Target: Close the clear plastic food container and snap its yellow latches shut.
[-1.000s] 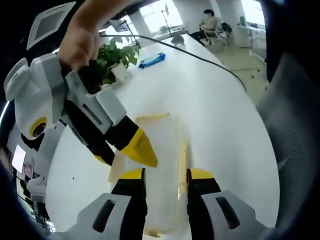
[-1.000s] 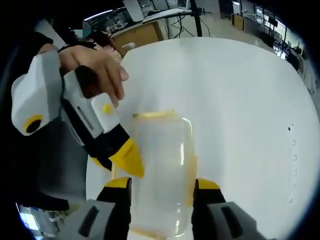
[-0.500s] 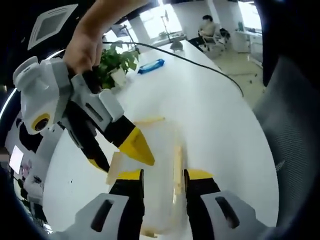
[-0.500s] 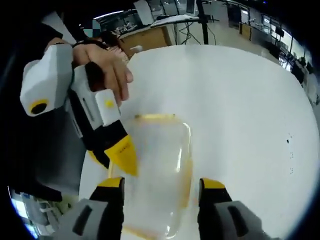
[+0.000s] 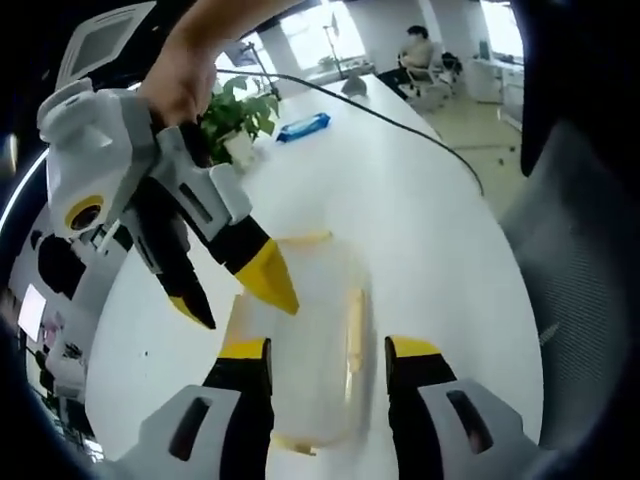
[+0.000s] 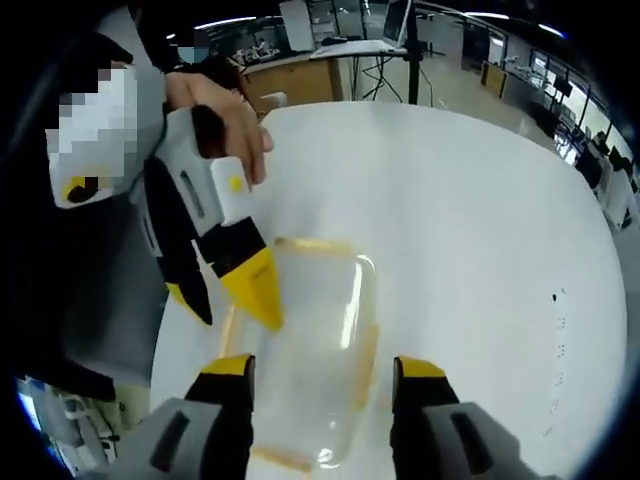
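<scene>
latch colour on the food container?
Yellow latches on a clear container; right gripper view shows them best.

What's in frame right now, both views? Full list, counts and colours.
food container: 1, clear plastic with yellow latches, on the white table between both grippers' jaws
table: 1, white, round-edged, under the container
potted plant: 1, green leaves, far side of the table in the left gripper view
blue packet: 1, blue, on the table beside the plant
cable: 1, black, running across the table
chair: 1, grey mesh, at the table edge in the left gripper view
seated person: 1, far background
desks: wooden, background of the right gripper view
left gripper: yellow-tipped jaws apart, straddling the container
right gripper: yellow-tipped jaws apart, straddling the container
hands: 2, each on a gripper handle
</scene>
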`<state>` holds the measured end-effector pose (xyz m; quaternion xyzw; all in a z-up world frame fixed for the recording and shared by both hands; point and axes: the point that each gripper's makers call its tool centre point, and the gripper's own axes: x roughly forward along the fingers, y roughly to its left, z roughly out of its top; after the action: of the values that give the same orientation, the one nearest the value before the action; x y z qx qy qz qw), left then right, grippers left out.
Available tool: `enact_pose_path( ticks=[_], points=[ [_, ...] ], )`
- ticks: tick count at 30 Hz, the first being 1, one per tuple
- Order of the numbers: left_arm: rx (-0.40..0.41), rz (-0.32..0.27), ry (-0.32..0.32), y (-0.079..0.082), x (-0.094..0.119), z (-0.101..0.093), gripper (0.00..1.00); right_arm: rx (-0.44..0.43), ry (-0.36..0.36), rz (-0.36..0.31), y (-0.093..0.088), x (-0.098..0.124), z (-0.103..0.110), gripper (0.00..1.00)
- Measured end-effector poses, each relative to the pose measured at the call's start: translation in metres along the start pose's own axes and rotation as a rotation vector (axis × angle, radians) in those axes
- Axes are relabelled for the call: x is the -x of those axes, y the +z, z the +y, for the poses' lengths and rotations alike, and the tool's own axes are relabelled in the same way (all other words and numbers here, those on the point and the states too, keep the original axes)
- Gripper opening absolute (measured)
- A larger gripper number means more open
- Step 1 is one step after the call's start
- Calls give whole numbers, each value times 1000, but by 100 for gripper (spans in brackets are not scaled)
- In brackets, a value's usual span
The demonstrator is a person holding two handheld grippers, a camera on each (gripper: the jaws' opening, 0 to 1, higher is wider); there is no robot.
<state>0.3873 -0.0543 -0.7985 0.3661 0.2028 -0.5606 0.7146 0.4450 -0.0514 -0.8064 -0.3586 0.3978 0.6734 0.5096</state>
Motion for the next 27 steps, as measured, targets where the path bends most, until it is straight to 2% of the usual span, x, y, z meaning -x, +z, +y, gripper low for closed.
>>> enact_pose_path(
  ticks=[3,5,9,14,23,27],
  points=[
    [8,17,-4,-3,1,0,43,-1,-4,0,1,0,1,46],
    [41,13,-7,-3,2,0,42,-1,-27,-13,2,0,-1,48],
    [56,20,-24,-5,2,0,42,-12,-37,-42,3,-1,7,48],
    [113,1,-32,0,3,6,40,-19,-65,-72,4,4,14,46],
    [137,-2,-13,2,-5,18,38,-59,-110,-118,-3,6,24,47],
    [137,9,-10,-3,-9,24,38,-65,-122,-104,-9,2,28,47]
  ],
)
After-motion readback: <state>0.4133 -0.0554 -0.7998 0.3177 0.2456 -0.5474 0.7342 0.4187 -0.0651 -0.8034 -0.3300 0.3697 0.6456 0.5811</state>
